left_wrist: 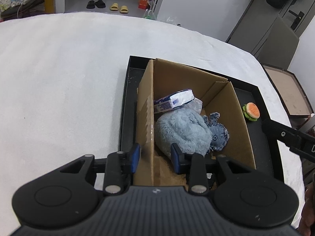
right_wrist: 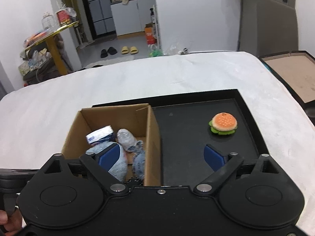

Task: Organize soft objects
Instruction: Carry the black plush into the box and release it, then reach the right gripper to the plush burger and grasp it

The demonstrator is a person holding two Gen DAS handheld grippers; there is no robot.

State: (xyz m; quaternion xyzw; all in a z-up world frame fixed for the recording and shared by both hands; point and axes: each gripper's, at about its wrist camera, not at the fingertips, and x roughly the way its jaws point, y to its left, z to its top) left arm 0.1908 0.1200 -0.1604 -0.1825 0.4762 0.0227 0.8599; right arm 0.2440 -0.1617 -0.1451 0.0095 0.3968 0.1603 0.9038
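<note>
Left claw (left_wrist: pixel 155 158) astride box wall (left_wrist: pixel 148 118) — pinched

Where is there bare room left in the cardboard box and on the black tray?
Bare floor in the brown cardboard box lies along its right wall, beside the denim toy. The black tray is bare between box and plush burger. Crowded: the box's left, with fluffy blue plush and tissue pack.

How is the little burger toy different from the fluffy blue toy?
The burger toy is orange and green; the fluffy blue toy is pale blue all over. The burger toy looks much smaller than the blue toy. The burger toy sits alone on the black tray, while the blue toy lies inside the cardboard box among other things. Both look soft.
</note>
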